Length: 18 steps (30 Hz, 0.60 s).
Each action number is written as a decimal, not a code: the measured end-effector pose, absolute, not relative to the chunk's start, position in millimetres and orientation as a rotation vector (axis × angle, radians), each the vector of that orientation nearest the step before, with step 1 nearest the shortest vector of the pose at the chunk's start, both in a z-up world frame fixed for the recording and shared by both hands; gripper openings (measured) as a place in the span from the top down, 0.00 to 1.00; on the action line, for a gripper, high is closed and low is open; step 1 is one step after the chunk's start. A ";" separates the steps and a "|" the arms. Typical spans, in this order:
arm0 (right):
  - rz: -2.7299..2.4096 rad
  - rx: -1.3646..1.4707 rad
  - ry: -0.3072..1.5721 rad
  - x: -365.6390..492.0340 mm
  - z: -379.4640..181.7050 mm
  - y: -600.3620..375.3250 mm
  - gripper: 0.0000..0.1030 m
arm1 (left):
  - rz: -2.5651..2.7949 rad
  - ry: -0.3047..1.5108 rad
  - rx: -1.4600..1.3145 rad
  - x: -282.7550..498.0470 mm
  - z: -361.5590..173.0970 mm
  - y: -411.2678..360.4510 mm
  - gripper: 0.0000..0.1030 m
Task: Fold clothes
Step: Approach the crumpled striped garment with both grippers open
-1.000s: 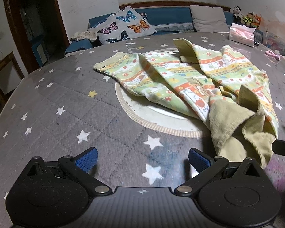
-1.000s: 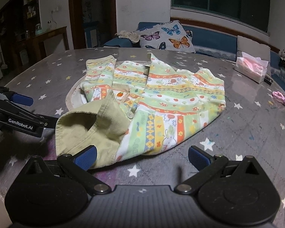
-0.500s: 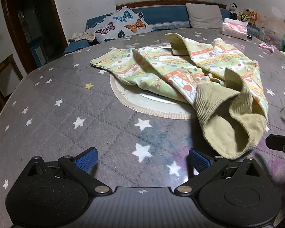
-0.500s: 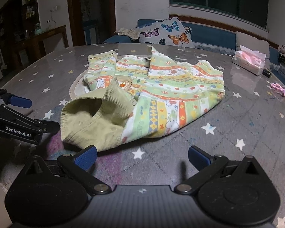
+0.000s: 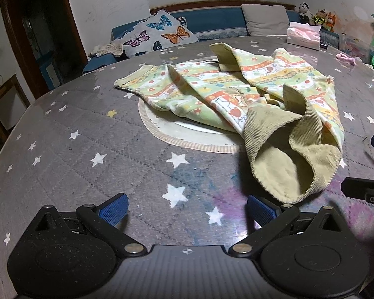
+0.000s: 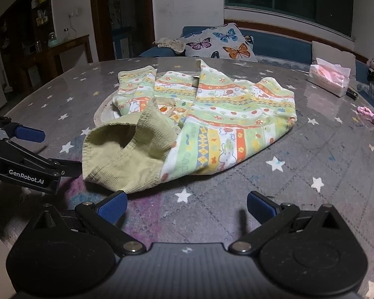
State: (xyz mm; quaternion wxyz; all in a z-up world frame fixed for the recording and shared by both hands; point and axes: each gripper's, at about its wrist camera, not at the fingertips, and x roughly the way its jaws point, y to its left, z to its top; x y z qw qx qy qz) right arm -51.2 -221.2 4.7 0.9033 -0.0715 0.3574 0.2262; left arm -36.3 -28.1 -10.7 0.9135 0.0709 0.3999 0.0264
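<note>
Star-print table (image 5: 92,134), rumpled garment (image 5: 236,94)

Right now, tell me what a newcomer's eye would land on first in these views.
The rumpled patterned child's jacket lies mid-table over a round white mat, its olive corduroy lining turned out at the near end. Both grippers, left and right, sit open and empty just short of it on the star-print tablecloth. Behind, a butterfly cushion sits on the blue sofa, and a pink tissue pack rests at the table's far right.

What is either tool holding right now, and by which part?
Nothing. The left tool and right tool are both open and empty, short of the jacket on the table.
</note>
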 end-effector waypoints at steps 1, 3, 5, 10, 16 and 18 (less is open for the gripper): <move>0.467 -0.144 0.739 -51.0 4.4 -222.0 0.00 | 0.055 0.823 0.148 -36.4 -10.6 -28.7 0.00; 0.467 -0.139 0.738 -50.8 4.4 -223.4 0.00 | 0.055 0.823 0.150 -36.8 -10.2 -29.7 0.00; 0.468 -0.138 0.734 -50.6 5.3 -224.0 0.00 | 0.056 0.823 0.151 -36.1 -9.9 -30.3 0.00; 0.469 -0.136 0.725 -46.8 8.6 -224.2 0.00 | 0.055 0.819 0.153 -32.8 -8.5 -31.1 0.00; 0.480 -0.132 0.710 -36.9 15.7 -222.0 0.00 | 0.060 0.805 0.152 -26.3 -4.0 -26.5 0.00; 0.483 -0.136 0.704 -27.4 19.5 -219.3 0.00 | 0.062 0.797 0.151 -23.6 -1.4 -24.2 0.00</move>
